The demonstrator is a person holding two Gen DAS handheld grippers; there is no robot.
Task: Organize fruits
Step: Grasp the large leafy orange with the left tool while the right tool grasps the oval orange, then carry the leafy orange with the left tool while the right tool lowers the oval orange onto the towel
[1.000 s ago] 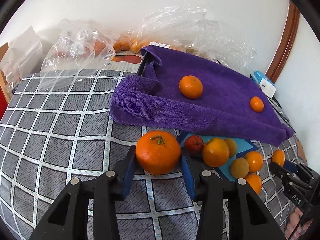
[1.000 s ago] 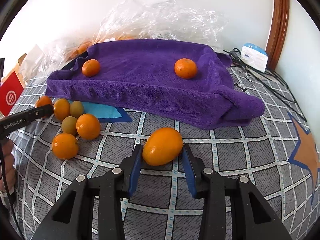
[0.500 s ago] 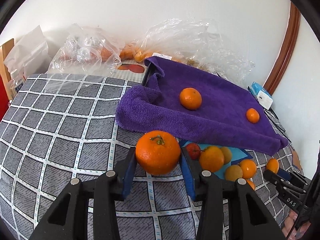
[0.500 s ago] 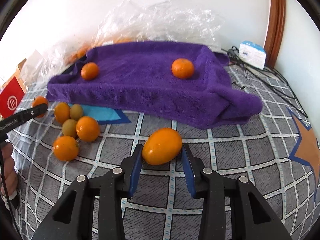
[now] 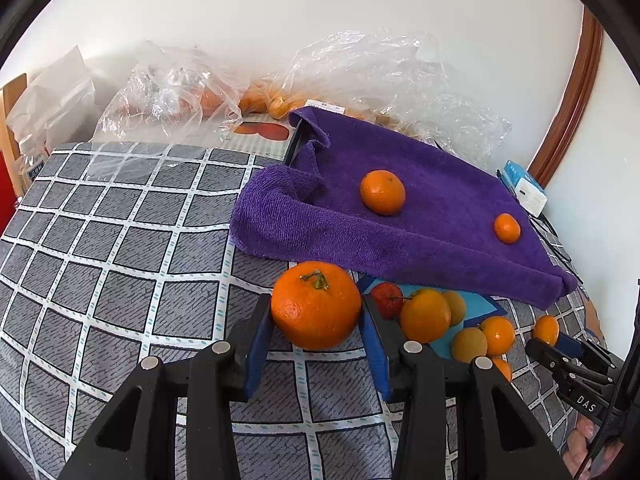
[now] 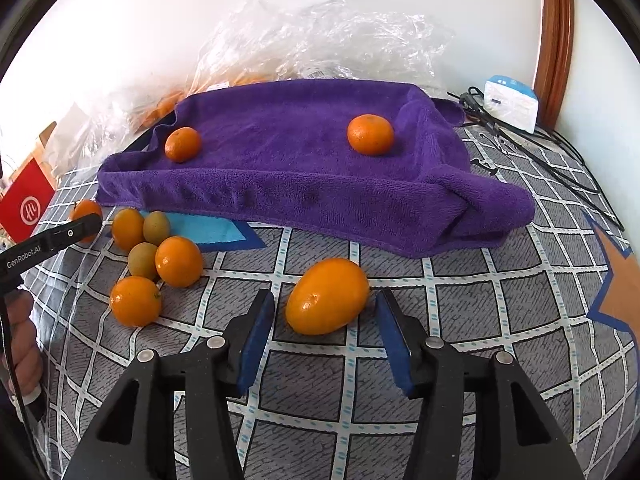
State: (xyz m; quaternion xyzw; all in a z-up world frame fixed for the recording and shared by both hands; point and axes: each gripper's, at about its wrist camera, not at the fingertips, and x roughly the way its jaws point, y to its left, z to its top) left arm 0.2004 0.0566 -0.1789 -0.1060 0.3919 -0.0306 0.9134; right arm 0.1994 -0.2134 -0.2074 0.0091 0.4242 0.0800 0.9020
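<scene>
The left gripper [image 5: 316,344] is clenching its blue-padded fingers [image 5: 258,340] on a round, dimpled orange with a green stem [image 5: 316,305], just off the near edge of the plush purple towel [image 5: 432,216]. The right gripper [image 6: 326,338] is opening, its fingers [image 6: 256,338] standing clear of the smooth egg-shaped orange fruit [image 6: 327,296] lying between them on the grey grid-patterned tablecloth [image 6: 480,308]. Two small round mandarins [image 6: 370,135] are sitting on the towel. Crinkled clear plastic bags [image 6: 320,36] are lying behind. The left gripper's arm is reading "GenRobot.AI".

Stemmed orange [image 5: 316,306] gripped; oval orange [image 6: 327,297] on cloth, unclamped.
</scene>
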